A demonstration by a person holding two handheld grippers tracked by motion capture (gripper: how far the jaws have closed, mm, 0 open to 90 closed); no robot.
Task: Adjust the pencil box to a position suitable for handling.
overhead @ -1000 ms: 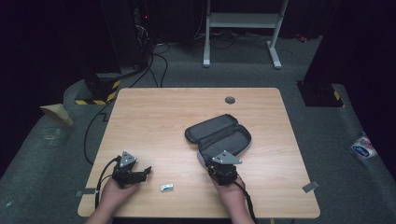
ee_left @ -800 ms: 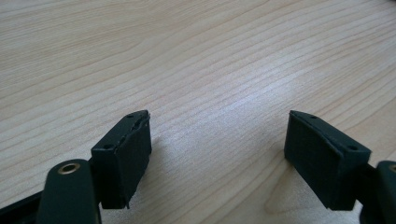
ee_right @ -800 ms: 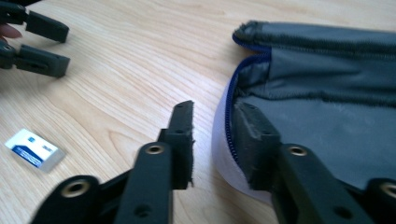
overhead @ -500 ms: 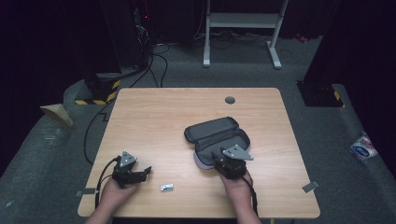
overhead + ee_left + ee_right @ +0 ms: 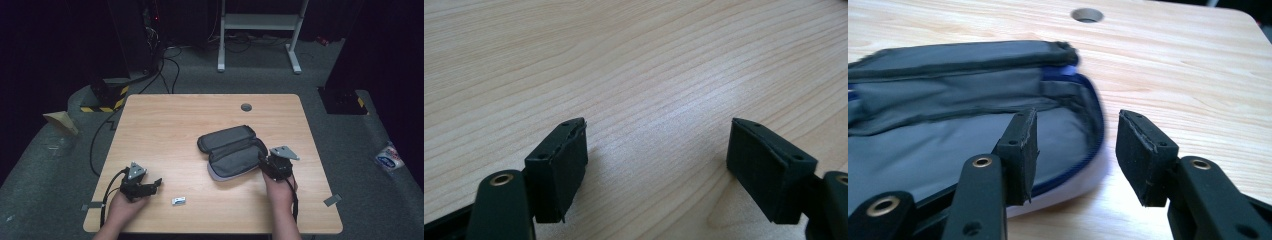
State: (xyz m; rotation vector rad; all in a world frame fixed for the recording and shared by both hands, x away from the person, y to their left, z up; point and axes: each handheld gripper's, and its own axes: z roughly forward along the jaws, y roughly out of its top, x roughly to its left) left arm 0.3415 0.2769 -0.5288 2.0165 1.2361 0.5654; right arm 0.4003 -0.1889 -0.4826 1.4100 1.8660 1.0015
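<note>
An open dark grey zippered fabric case (image 5: 231,151) lies right of centre on the light wooden table (image 5: 165,125). The right gripper (image 5: 1077,145), jaws parted, straddles its near rim. At lower left, the left gripper (image 5: 656,160) gapes wide over bare wood.

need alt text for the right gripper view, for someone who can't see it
The right gripper has its two black jaws open astride the near rim of an open grey zip case, one jaw over the lining, the other over the wooden table. The case lies flat with a blue zip edge, and a round hole sits in the tabletop beyond it.
</note>
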